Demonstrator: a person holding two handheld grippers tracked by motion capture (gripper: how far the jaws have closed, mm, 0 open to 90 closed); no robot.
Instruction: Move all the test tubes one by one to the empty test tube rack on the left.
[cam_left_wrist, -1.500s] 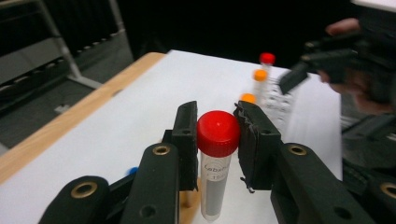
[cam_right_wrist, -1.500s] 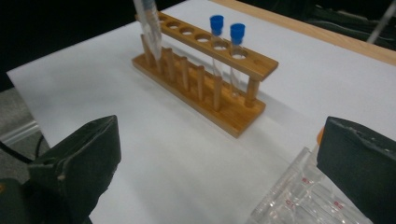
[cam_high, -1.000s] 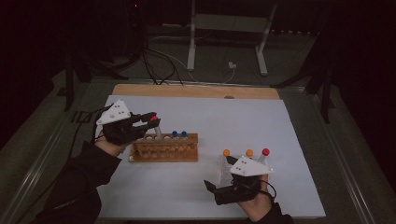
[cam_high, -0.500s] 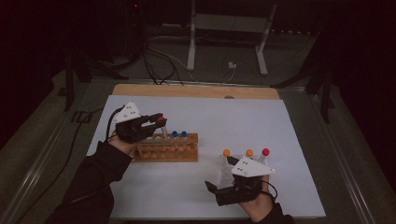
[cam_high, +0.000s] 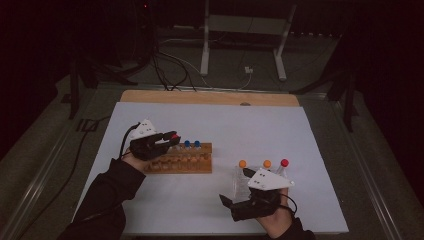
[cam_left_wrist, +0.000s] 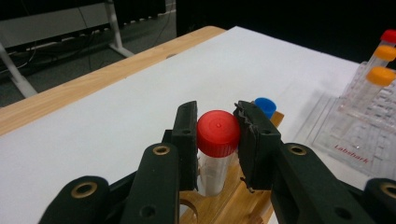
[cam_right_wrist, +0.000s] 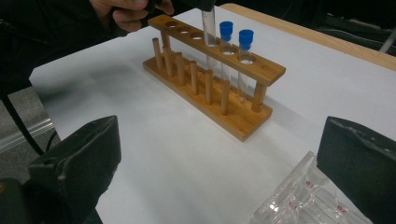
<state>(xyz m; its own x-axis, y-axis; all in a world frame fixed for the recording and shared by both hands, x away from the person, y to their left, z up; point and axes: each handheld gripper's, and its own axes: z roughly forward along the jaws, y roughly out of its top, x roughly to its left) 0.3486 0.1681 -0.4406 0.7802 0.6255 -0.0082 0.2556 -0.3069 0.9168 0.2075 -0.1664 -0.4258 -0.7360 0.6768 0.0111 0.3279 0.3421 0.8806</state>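
Here we see the left gripper (cam_left_wrist: 218, 140) clamping a red-capped clear plastic tube (cam_left_wrist: 216, 151) over the wooden tube rack (cam_high: 182, 159); the right gripper (cam_right_wrist: 219, 158) gapes wide

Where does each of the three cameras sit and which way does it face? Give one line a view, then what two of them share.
High view: above the person's side, looking forward and down on the white table; both forearms, left gripper and right gripper show.
Left gripper view: rides the left gripper, looking along its jaws shut on the red-capped tube, toward the clear rack.
Right gripper view: rides the right gripper, jaws open, facing the wooden rack and the person's left hand.
Shared: both gripper views show a blue-capped tube.
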